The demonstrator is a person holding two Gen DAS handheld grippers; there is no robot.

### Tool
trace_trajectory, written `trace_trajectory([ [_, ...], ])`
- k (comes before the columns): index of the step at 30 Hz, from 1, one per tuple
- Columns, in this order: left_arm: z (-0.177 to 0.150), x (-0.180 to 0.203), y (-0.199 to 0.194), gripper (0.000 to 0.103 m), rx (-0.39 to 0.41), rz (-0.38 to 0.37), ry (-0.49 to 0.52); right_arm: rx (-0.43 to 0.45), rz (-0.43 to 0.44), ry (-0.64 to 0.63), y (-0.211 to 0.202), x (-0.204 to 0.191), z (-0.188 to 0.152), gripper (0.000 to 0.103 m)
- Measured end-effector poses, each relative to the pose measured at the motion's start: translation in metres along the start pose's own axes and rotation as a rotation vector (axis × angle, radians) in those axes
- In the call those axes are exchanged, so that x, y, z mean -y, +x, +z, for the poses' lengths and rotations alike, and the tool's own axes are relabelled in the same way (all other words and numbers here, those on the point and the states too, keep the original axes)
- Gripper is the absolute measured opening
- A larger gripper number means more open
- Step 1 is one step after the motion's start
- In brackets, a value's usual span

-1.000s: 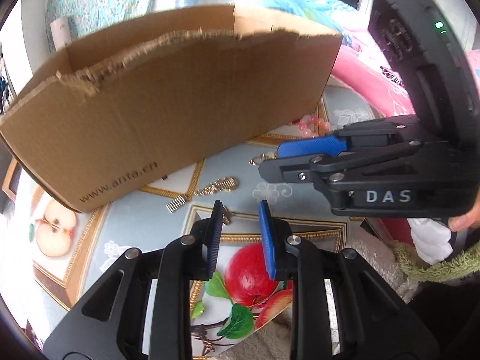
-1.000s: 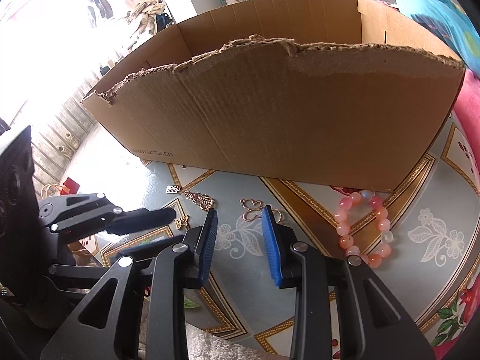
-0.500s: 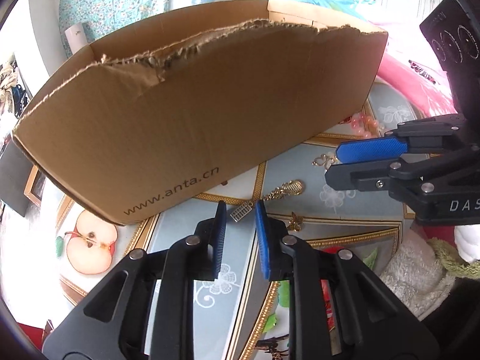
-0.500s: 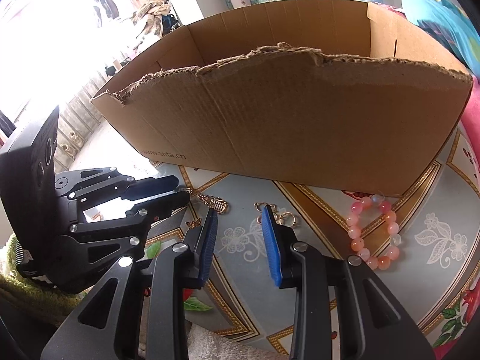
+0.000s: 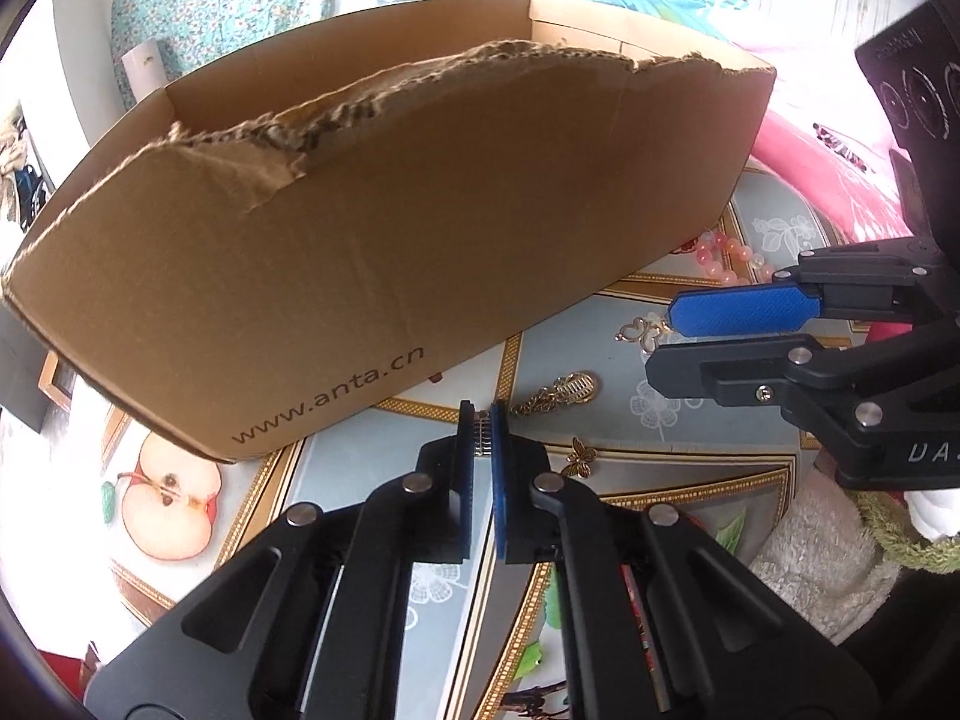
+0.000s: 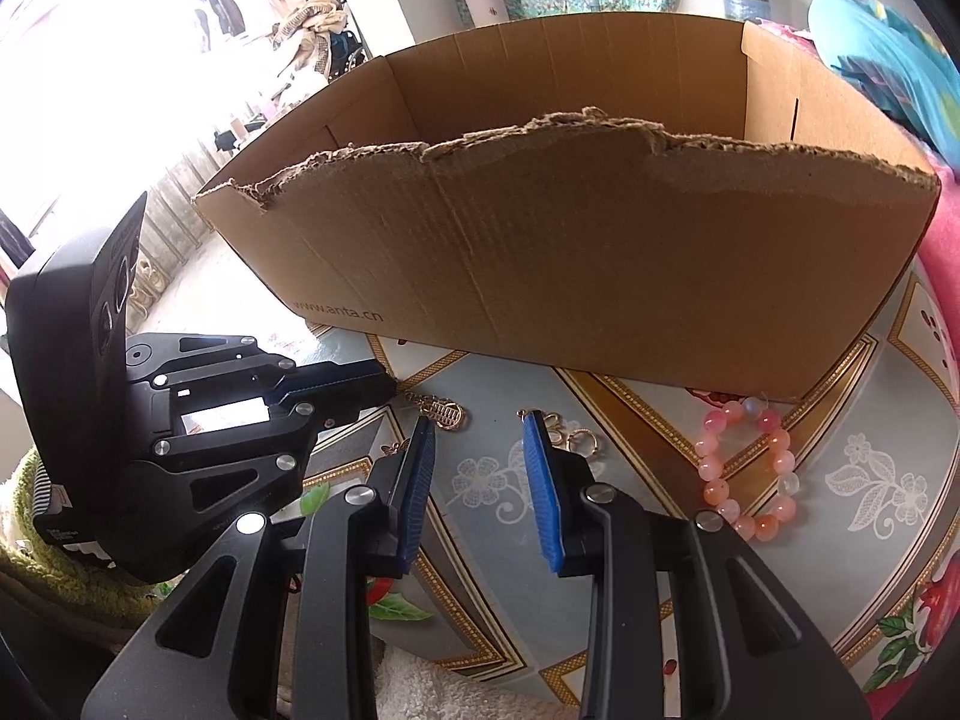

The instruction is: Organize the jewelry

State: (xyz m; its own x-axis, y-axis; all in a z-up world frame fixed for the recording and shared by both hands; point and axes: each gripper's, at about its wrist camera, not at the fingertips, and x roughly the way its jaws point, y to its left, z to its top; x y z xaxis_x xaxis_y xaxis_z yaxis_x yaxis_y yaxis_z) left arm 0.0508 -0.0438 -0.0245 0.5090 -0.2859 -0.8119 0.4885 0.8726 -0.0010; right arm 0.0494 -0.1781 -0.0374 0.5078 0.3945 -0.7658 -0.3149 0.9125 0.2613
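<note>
My left gripper (image 5: 482, 420) is low on the tablecloth, its jaws closing tight on a small gold bar charm (image 5: 482, 435) just in front of the cardboard box (image 5: 384, 252). A gold chain pendant (image 5: 564, 390) lies right of the pads, with a tiny butterfly charm (image 5: 581, 456) nearer me. My right gripper (image 6: 477, 420) hovers open over the cloth with nothing between its fingers. Gold linked rings (image 6: 573, 435) lie just past its right pad. A pink bead bracelet (image 6: 747, 468) lies further right. In that view the left gripper (image 6: 390, 384) comes in from the left beside the pendant (image 6: 447, 411).
The tall torn-rimmed box (image 6: 600, 276) fills the far side of the fruit-patterned tablecloth (image 6: 660, 570). Pink and blue bedding (image 5: 828, 180) lies to the right. A fluffy towel (image 5: 810, 552) covers the near table edge.
My left gripper has moved forward toward the box, come down over the bar charm and shut on it. The right gripper has hardly moved and kept the same gap.
</note>
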Motion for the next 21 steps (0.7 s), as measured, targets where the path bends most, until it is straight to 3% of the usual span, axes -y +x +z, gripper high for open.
trace_trajectory([
  [13,-0.015,-0.032,-0.020,0.004,0.020,0.038,-0.156,-0.009,0.013,-0.141,0.011,-0.048,-0.009,0.031],
  [21,-0.020,-0.039,-0.027,0.004,0.021,0.042,-0.184,-0.032,-0.075,-0.234,0.028,-0.071,-0.012,0.030],
])
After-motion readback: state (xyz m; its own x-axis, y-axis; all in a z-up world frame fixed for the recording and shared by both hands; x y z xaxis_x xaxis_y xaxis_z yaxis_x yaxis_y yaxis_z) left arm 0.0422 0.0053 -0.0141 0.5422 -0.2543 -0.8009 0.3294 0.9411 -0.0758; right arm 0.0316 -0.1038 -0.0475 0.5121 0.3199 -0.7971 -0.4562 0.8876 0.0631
